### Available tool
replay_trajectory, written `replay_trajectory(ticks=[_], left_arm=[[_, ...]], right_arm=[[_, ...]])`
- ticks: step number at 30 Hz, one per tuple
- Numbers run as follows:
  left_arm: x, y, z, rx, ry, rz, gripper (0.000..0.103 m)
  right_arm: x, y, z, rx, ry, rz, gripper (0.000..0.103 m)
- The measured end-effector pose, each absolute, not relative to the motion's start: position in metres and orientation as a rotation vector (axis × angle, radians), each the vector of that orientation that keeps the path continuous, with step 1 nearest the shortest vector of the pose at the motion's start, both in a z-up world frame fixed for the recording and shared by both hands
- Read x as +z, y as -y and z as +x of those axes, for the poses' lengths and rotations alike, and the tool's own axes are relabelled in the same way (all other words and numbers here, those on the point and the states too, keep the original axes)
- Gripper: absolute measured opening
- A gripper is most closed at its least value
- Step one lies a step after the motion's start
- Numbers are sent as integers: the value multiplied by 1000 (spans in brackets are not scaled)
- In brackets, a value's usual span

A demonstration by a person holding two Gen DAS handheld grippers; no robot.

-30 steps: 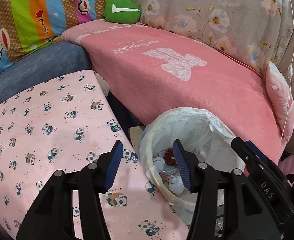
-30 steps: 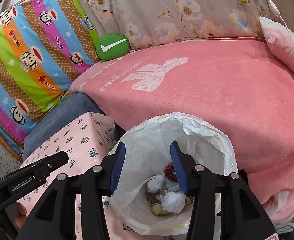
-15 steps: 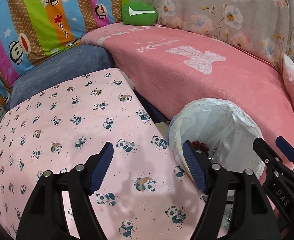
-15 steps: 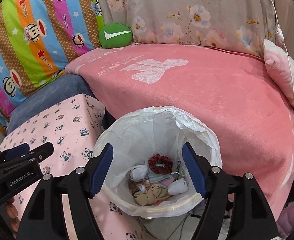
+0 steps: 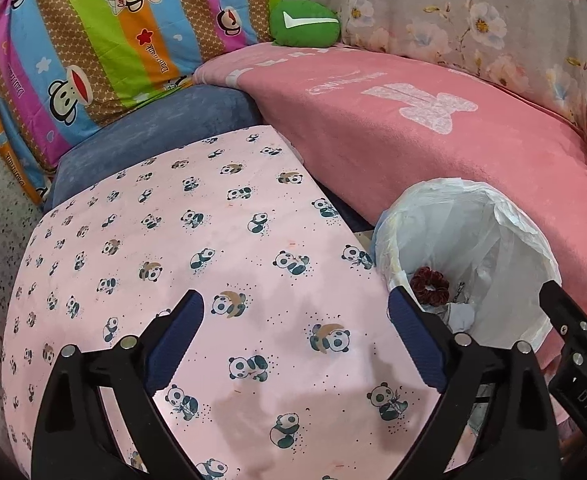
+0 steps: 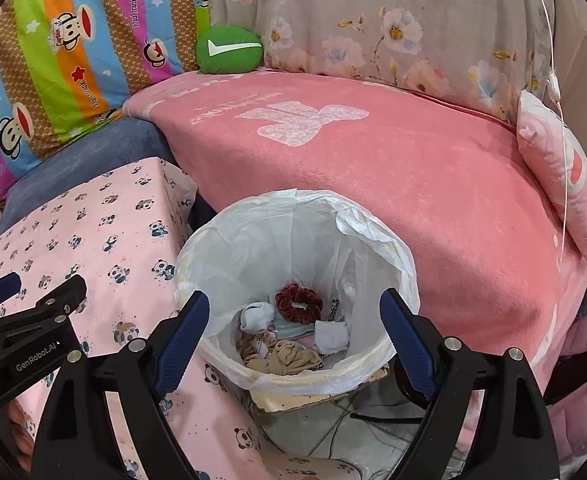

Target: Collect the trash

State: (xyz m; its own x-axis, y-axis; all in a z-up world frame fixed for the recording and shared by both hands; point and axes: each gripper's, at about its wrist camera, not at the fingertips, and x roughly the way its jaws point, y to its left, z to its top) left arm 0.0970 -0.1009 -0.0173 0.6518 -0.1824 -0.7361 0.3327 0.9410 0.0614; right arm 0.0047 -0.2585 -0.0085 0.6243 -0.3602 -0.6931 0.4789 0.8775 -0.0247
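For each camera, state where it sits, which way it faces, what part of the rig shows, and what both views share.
Left wrist: on the left tongs, open, looking down at the panda cloth; the right tongs show at the right edge.
Right wrist: on the right tongs, open, above the lined bin; the left tongs show at the left edge.
Shared: bin, red scrunchie, pink blanket, green cushion.

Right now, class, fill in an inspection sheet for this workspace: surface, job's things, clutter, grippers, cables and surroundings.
Surface: panda-print cloth, nothing seen lying on it.
Job's things: lined trash bin holding a red scrunchie, white socks and a tan rag.
Clutter: green cushion on the pink blanket.
Grippers: left gripper over the cloth, jaws open and empty; right gripper above the bin, jaws open and empty.
Cables: white cord hanging at right.
Surroundings: monkey-print fabric, floral fabric, pink pillow.
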Motion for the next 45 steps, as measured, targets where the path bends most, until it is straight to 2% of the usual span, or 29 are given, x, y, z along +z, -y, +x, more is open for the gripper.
replay_trajectory(ticks=[10, 14, 45], left_arm=[[-20, 100, 90, -285, -825, 207, 93], [-21, 102, 85, -287, -830, 212, 93], [-14, 113, 68, -267, -832, 224, 96]], right_arm=[[-12, 260, 0, -503, -790, 157, 85], [-13, 259, 0, -510, -802, 138, 96], [-4, 260, -17, -524, -796, 97, 96]])
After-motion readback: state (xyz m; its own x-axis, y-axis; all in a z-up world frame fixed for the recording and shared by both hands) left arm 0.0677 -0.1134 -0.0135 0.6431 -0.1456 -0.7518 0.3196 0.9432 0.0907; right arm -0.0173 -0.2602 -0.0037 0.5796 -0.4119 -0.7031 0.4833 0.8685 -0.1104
